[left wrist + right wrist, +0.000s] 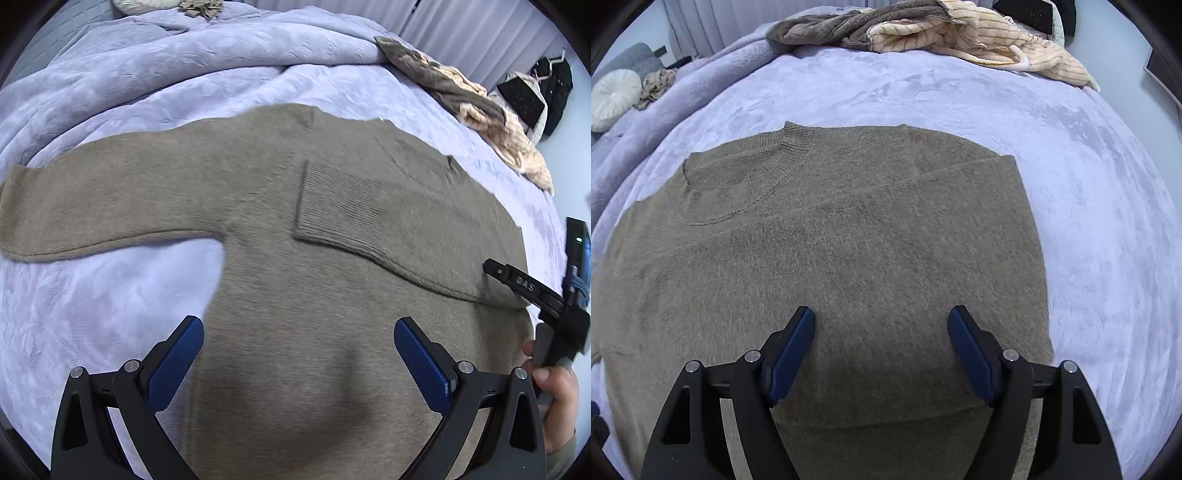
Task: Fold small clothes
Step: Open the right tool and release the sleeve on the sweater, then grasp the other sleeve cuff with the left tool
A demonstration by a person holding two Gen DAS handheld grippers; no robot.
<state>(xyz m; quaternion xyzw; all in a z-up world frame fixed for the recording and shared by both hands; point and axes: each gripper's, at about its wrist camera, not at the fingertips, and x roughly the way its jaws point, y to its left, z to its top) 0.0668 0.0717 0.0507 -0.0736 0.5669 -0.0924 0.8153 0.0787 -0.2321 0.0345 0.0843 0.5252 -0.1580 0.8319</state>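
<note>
Partly: sweater [295,258] hem cut off | right sleeve [369,229] folded over body

Taupe knit sweater [295,258] flat, one sleeve folded in

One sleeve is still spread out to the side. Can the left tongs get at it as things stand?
Probably yes. The left tongs are open and empty above the sweater, and the outstretched sleeve lies flat on the blanket with nothing over it.
</note>
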